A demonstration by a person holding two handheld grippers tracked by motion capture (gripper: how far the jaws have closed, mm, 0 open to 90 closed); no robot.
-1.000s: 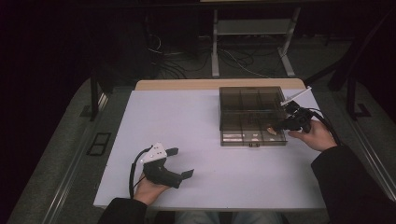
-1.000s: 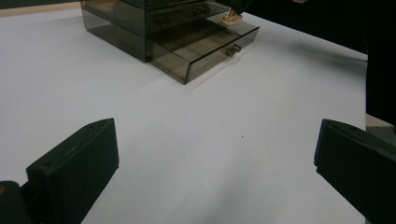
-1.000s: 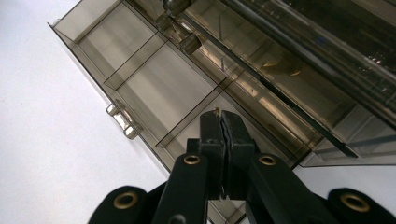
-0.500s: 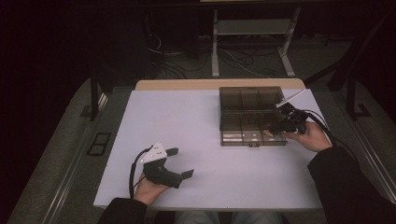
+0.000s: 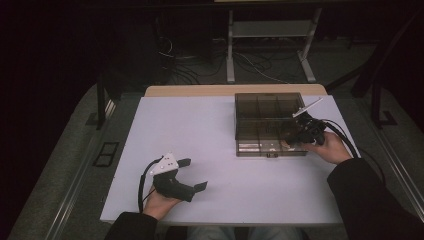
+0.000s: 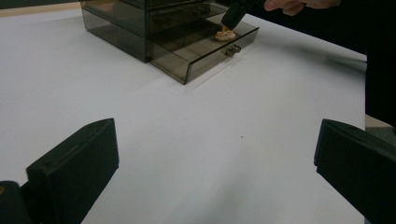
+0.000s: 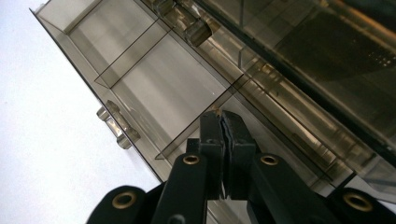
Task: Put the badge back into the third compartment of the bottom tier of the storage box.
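From above the person's side, the high view looks forward and down across the whole white table (image 5: 220,145), floor and cables at top of frame. The left gripper view skims low over the tabletop toward the smoky drawer box (image 6: 163,28), far off at upper centre. The right gripper view peers from close range into that box's open drawer (image 7: 154,93).

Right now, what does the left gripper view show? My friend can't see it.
Two black claw jaws stand wide apart over a white table. Beyond them, a smoky clear drawer box has its bottom drawer pulled out, and the other claw dips into it above something small and orange.
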